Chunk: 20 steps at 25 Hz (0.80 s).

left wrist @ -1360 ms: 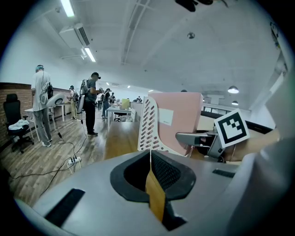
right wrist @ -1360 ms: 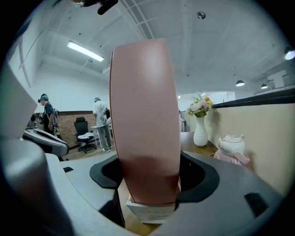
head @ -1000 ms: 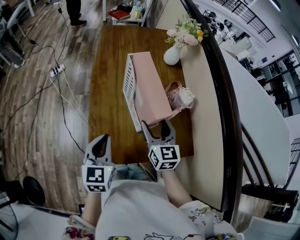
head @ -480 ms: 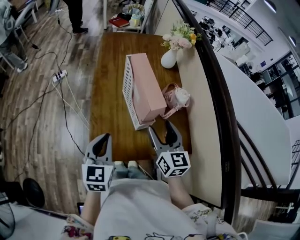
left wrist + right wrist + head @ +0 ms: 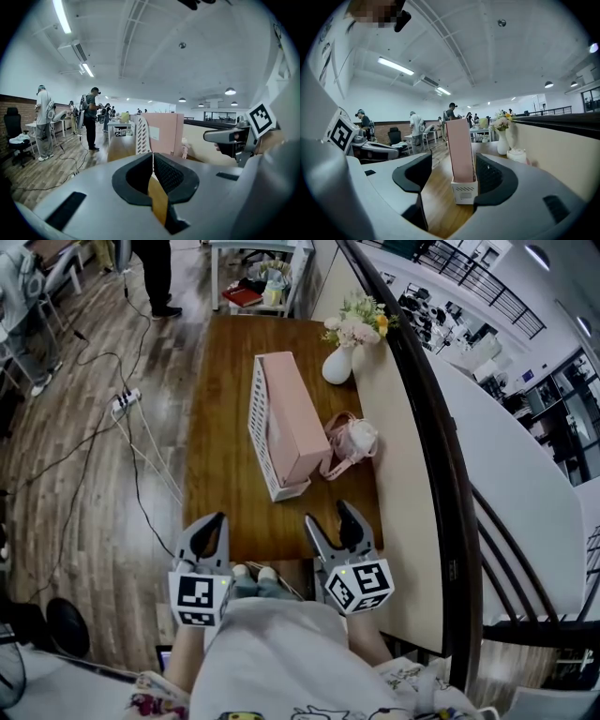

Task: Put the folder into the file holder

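The pink folder (image 5: 291, 420) stands inside the white slotted file holder (image 5: 256, 418) on the brown table (image 5: 217, 493). My right gripper (image 5: 328, 516) hovers over the table's near edge, well short of the holder, open with nothing between its fingers. In the right gripper view the folder (image 5: 459, 147) and holder (image 5: 464, 192) show beyond the spread jaws of that gripper (image 5: 453, 162). My left gripper (image 5: 216, 519) hangs off the table's near left corner. In its own view the left gripper (image 5: 153, 155) is shut on nothing, with the folder (image 5: 165, 136) and holder (image 5: 142, 136) ahead.
A white vase of flowers (image 5: 339, 360) and a small pink and white bag (image 5: 352, 441) sit right of the holder. A beige counter with a dark rail (image 5: 405, 474) borders the table's right side. A power strip and cables (image 5: 126, 399) lie on the floor at left.
My right gripper has drawn back from the folder's near end toward me and stands clear of it. The folder stays in the holder. The left gripper has barely moved.
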Available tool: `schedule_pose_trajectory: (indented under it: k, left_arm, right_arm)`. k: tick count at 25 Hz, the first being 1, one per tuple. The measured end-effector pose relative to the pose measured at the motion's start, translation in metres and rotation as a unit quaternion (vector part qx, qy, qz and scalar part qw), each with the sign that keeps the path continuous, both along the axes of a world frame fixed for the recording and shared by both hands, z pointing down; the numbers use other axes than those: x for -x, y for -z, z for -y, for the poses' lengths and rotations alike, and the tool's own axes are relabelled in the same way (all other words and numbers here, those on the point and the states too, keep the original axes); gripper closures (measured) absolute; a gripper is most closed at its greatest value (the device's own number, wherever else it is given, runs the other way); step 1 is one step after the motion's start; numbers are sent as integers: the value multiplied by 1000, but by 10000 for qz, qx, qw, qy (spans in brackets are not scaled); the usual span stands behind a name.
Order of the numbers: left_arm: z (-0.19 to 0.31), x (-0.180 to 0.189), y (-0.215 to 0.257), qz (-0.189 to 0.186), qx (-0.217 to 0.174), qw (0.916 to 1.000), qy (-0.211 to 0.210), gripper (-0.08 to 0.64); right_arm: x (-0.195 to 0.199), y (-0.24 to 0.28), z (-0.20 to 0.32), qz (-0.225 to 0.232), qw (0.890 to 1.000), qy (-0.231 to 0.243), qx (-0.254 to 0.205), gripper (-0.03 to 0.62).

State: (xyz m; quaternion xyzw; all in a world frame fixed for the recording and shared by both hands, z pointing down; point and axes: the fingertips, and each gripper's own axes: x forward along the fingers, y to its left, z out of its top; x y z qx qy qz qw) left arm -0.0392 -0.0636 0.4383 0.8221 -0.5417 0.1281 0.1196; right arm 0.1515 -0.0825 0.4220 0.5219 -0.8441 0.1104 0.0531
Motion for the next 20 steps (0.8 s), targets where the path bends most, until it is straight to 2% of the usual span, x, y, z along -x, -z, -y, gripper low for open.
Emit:
schedule_pose_trajectory:
  k: [4,12,20]
  left_arm:
    - [-10,-1,1,10,8,10000,9,549]
    - [-20,-6,-4,1,91,10000,-14,549]
    - [-19,-12,-6,10,163,9998,-106,549]
  right_arm:
    - [-5,8,-9,102,9999,60,-65,342]
    - [-3,11,-19,287,9991,286,-131,515]
    - [-13,-2,-21,259,9994,92,195,578]
